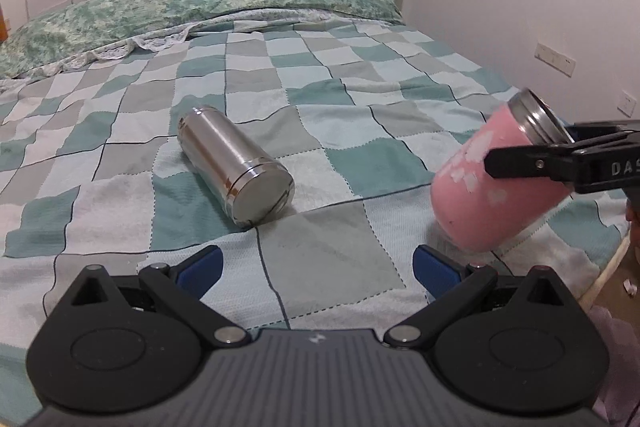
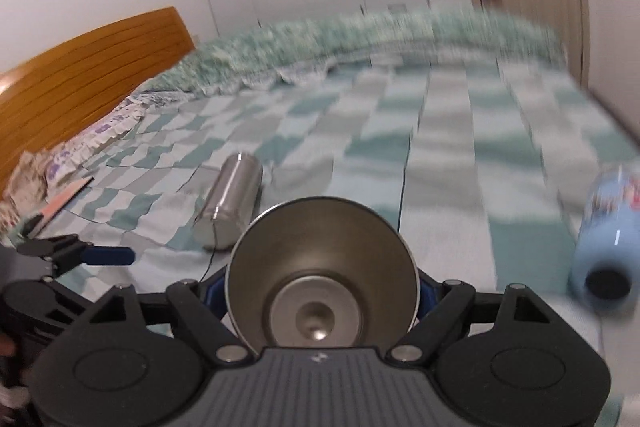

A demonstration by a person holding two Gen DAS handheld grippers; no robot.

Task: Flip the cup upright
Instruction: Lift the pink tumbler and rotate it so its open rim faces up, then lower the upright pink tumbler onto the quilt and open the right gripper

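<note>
A pink cup (image 1: 496, 183) with a steel rim is held tilted above the bed, mouth pointing up and to the right. My right gripper (image 1: 490, 163) is shut on it; in the right wrist view I look straight into its steel inside (image 2: 320, 291) between the blue pads. A steel cup (image 1: 236, 167) lies on its side on the checked blanket (image 1: 320, 99), also seen in the right wrist view (image 2: 232, 203). My left gripper (image 1: 318, 269) is open and empty, just short of the steel cup.
A light blue bottle (image 2: 608, 239) lies on its side at the right of the bed. A green quilt (image 1: 200, 3) is bunched along the far edge. A wooden headboard (image 2: 80, 75) stands at the left. The bed's edge and floor (image 1: 616, 279) are at the right.
</note>
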